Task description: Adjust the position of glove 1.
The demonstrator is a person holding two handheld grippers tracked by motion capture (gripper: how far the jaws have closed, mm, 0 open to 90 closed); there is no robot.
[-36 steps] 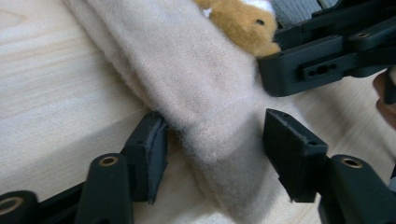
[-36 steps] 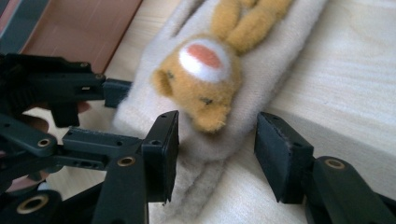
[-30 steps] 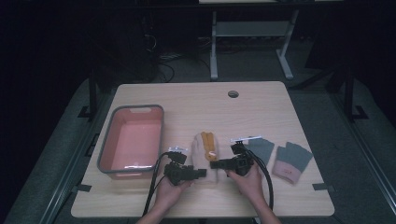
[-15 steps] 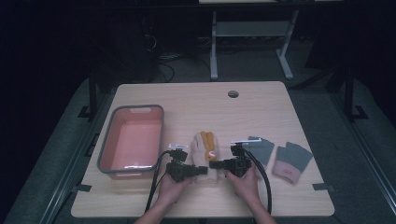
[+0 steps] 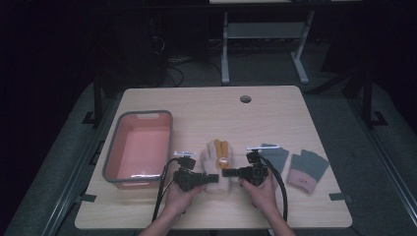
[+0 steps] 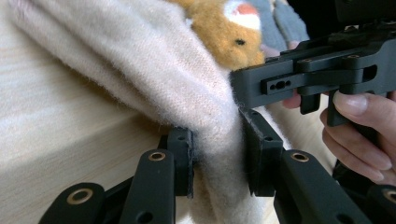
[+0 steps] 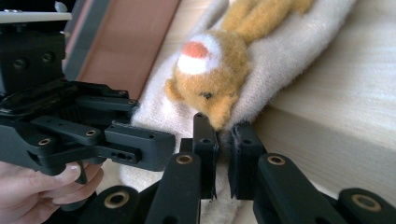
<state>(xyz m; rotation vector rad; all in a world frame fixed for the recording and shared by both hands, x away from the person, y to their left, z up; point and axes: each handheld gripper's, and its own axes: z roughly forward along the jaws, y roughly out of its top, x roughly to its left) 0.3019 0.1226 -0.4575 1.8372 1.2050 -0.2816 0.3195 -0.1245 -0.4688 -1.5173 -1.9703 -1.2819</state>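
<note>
A cream knitted glove (image 5: 216,164) with an orange plush animal patch (image 7: 219,70) lies at the table's front middle. My left gripper (image 5: 209,179) comes at its near end from the left, and its jaws have just closed. In the left gripper view the pads (image 6: 184,156) pinch a thick fold of the cream glove (image 6: 154,70). My right gripper (image 5: 227,172) reaches in from the right and its jaws have also just closed. The right gripper (image 7: 223,149) nips the glove's edge just below the patch. Both grippers' tips nearly meet.
A pink tub (image 5: 112,147) with a grey rim stands at the left of the table. Two grey gloves (image 5: 275,156) (image 5: 307,169) with pink cuffs lie to the right. A round cable hole (image 5: 245,99) sits near the far edge.
Both grippers' jaws have closed onto the near end of the cream glove. The hands have stayed almost where they were.
</note>
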